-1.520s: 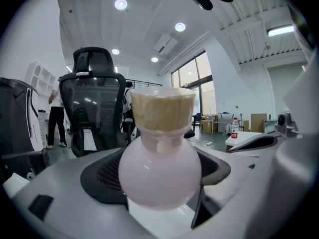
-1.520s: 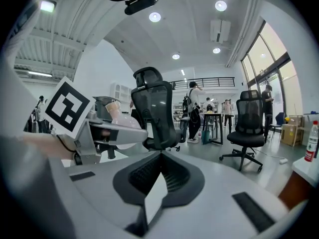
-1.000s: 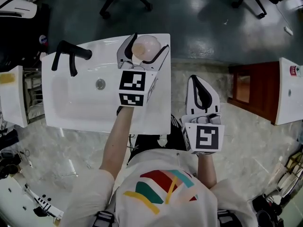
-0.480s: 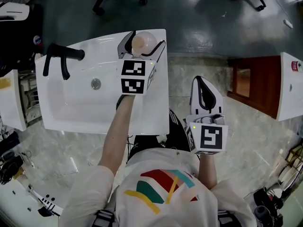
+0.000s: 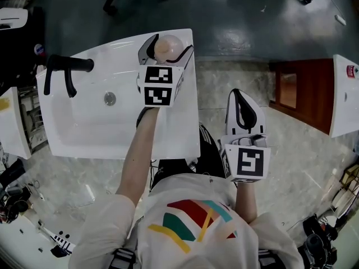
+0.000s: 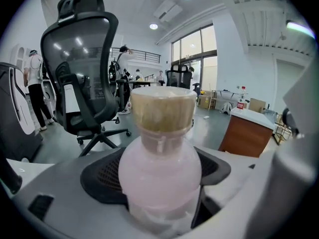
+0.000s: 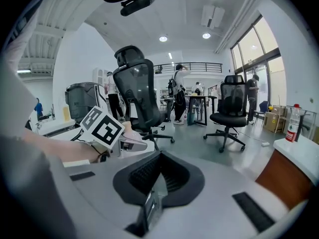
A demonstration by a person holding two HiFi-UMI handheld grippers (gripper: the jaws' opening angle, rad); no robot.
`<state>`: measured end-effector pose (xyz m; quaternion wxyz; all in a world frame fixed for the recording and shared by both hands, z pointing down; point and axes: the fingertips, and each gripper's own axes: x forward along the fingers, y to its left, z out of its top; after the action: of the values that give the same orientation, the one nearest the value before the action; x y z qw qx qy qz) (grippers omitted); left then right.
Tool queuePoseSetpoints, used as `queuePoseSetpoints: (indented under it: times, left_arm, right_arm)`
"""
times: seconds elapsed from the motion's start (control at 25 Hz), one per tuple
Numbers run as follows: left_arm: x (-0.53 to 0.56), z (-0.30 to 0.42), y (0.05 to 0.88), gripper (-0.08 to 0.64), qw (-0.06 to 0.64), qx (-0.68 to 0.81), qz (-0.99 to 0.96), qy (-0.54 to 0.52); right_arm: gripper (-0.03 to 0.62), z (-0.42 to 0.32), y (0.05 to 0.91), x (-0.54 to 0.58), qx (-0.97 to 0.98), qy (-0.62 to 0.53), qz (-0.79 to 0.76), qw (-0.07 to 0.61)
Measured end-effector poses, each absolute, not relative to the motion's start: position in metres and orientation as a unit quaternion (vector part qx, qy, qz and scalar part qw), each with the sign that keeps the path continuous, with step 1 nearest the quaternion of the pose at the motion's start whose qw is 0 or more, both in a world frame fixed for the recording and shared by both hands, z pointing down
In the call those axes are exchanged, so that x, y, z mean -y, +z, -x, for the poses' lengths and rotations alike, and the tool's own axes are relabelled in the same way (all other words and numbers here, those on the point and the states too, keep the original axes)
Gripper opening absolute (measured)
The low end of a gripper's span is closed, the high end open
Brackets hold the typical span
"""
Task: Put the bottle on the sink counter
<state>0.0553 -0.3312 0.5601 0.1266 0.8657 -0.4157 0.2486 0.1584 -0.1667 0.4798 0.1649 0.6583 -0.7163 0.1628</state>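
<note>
A pale pink bottle (image 5: 168,47) with a tan cap (image 6: 162,108) sits between the jaws of my left gripper (image 5: 170,41), which is shut on it. In the head view it is over the far right corner of the white sink counter (image 5: 187,122); whether it touches the counter is hidden. The left gripper view shows the bottle (image 6: 160,176) upright and filling the space between the jaws. My right gripper (image 5: 240,97) is shut and empty, off the sink's right side, above the floor. In the right gripper view its jaws (image 7: 158,176) point toward the left gripper's marker cube (image 7: 102,128).
A black faucet (image 5: 64,70) stands at the sink's far left, with the drain (image 5: 110,98) in the basin. A brown cabinet with a white top (image 5: 303,97) stands to the right. Office chairs (image 6: 82,68) stand on the dark floor beyond the sink.
My left gripper with the bottle has edged a little farther over the sink's far right corner. The right gripper has stayed about where it was.
</note>
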Motion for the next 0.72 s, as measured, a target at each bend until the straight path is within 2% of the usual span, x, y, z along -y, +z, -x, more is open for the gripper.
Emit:
queuePoseSetpoints:
  times: [0.44,0.72]
  left_arm:
    - [0.333,-0.058,0.573,0.417,0.128,0.411,-0.852,0.297]
    - [0.335,-0.058,0.578,0.417,0.130,0.411,-0.844,0.320]
  right_arm:
    - [0.011,-0.152,0.478,0.167,0.727,0.156,-0.648,0.167]
    - [0.011,-0.154,0.484,0.161,0.727,0.148,-0.643,0.192]
